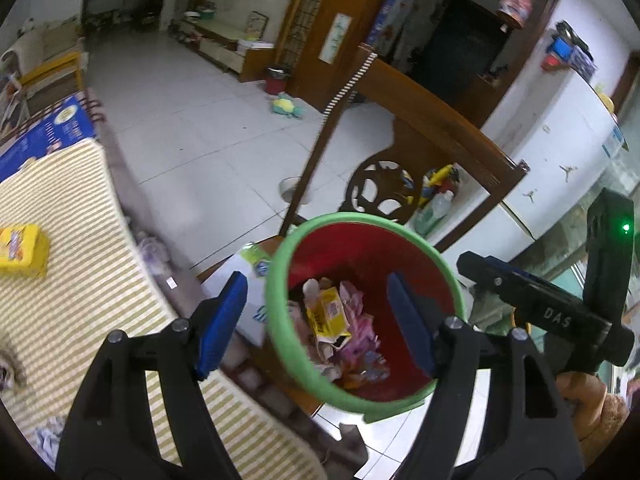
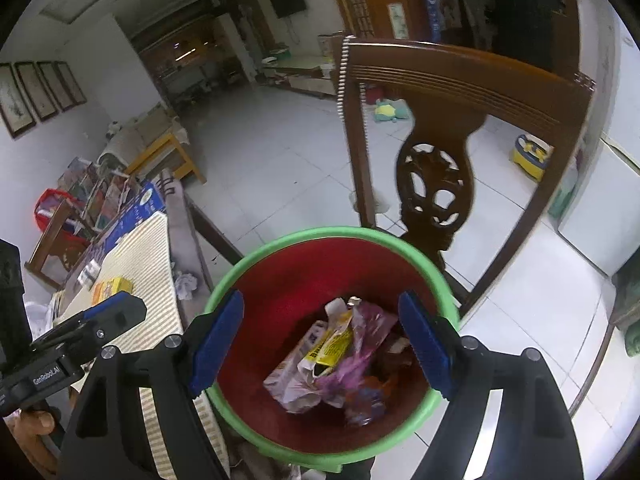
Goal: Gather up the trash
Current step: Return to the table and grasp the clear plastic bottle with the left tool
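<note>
A red trash bin with a green rim (image 1: 280, 264) (image 2: 224, 284) stands on a wooden chair beside the table. It holds a yellow carton (image 1: 328, 314) (image 2: 330, 346), pink wrappers (image 1: 366, 336) (image 2: 368, 328) and other crumpled packaging. My left gripper (image 1: 316, 320) is open and empty, hovering over the bin's left rim. My right gripper (image 2: 320, 344) is open and empty, directly above the bin's mouth. Each gripper shows in the other's view: the right one (image 1: 476, 266) and the left one (image 2: 132, 308). A yellow packet (image 1: 22, 250) (image 2: 112, 286) and crumpled paper (image 2: 186, 282) lie on the striped tablecloth.
The table with a yellow-striped cloth (image 1: 76, 240) (image 2: 148, 256) is on the left, with a blue box (image 1: 48, 136) at its far end. The carved chair back (image 1: 432, 120) (image 2: 440, 128) rises behind the bin. A white fridge (image 1: 560, 152) stands to the right. Tiled floor (image 1: 192, 120) lies beyond.
</note>
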A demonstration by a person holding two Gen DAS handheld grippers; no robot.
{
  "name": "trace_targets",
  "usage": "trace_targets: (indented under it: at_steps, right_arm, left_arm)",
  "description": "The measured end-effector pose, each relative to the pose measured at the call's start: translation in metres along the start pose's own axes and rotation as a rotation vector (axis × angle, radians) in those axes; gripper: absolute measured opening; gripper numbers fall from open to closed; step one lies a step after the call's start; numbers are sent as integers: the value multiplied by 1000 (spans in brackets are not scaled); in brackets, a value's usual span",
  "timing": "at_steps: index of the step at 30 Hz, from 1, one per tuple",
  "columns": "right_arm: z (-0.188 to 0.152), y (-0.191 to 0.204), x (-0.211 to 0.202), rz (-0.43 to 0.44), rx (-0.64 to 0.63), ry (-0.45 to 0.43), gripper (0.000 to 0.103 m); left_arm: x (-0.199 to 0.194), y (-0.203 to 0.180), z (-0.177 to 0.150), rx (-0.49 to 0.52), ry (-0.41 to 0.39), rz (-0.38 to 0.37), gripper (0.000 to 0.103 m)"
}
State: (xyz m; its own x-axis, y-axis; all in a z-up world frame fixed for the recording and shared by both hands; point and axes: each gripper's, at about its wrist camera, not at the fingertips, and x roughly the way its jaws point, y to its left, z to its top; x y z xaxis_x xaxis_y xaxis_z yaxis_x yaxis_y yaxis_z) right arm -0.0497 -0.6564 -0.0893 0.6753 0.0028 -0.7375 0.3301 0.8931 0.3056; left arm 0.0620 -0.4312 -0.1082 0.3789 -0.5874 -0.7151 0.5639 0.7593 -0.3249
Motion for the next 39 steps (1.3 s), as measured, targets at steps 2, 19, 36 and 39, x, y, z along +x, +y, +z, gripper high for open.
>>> trace_targets:
  at_steps: [2, 19, 36, 39]
  right_arm:
    - [0, 12, 5, 18, -24, 12, 78]
    - [-33, 175, 53, 201, -281, 148, 78]
    - [-119, 298, 55, 186, -290, 249, 89]
    - [-134, 307, 51, 162, -280, 262, 91]
  left_arm:
    - [-9, 10, -5, -21, -8, 21, 70]
    - [-130, 141, -88, -56, -21, 217, 80]
    - [-155, 230, -204, 451, 379, 186, 88]
    - [-146, 238, -210, 469, 398, 153, 88]
